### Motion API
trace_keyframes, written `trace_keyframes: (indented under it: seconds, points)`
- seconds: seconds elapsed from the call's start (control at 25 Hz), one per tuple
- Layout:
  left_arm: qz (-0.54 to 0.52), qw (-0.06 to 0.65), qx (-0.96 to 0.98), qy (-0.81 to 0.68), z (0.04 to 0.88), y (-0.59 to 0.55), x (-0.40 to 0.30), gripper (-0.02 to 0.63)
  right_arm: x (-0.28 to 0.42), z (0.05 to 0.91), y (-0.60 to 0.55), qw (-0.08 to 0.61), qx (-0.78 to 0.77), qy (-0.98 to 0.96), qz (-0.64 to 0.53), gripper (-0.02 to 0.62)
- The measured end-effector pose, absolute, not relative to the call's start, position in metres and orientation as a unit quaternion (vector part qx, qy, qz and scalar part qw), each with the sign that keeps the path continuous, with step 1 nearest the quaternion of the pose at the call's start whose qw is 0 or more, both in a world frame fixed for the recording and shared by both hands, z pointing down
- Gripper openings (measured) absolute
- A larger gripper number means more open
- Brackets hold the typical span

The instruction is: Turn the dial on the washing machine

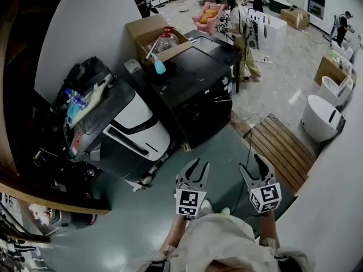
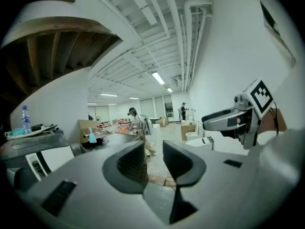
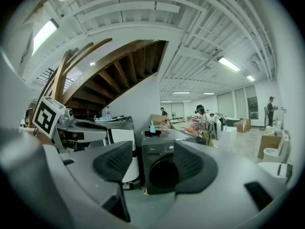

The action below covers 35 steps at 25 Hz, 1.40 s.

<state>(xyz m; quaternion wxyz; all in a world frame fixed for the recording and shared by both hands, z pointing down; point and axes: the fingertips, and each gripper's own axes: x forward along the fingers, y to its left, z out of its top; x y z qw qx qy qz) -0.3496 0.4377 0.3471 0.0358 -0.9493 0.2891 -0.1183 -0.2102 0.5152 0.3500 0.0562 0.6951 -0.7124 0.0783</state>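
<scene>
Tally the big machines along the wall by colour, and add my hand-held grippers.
Black washing machine: 1
White machine: 1
Hand-held grippers: 2, the left hand-held gripper and the right hand-held gripper
Total: 4

Open cardboard box (image 1: 142, 27) against the white wall, with a clear jug with a red cap (image 1: 166, 38) inside. Blue spray bottle (image 1: 158, 66) just beside the box. White-fronted appliance (image 1: 139, 123) under a grey lid piled with a black bag (image 1: 85, 75) and a water bottle (image 1: 75, 98). Wooden slat platform (image 1: 281, 146) on the floor, white toilet (image 1: 320, 118) near it. Pink armchair (image 1: 207, 13) far back, person (image 1: 245, 38) standing at a white cabinet (image 1: 272, 30). More cardboard boxes (image 1: 298, 17) along the far side. Wooden stair underside (image 3: 109, 70) overhead, ceiling strip lights (image 2: 157, 78).
</scene>
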Motion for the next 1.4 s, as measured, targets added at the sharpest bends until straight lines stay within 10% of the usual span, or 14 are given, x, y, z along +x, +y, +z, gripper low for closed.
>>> trace_keyframes:
  seconds: [1.4]
  points:
    - [-0.105, 0.025, -0.965, 0.240, 0.359, 0.315, -0.270, 0.130, -0.157, 0.365, 0.401, 0.062, 0.716, -0.688, 0.098, 0.270]
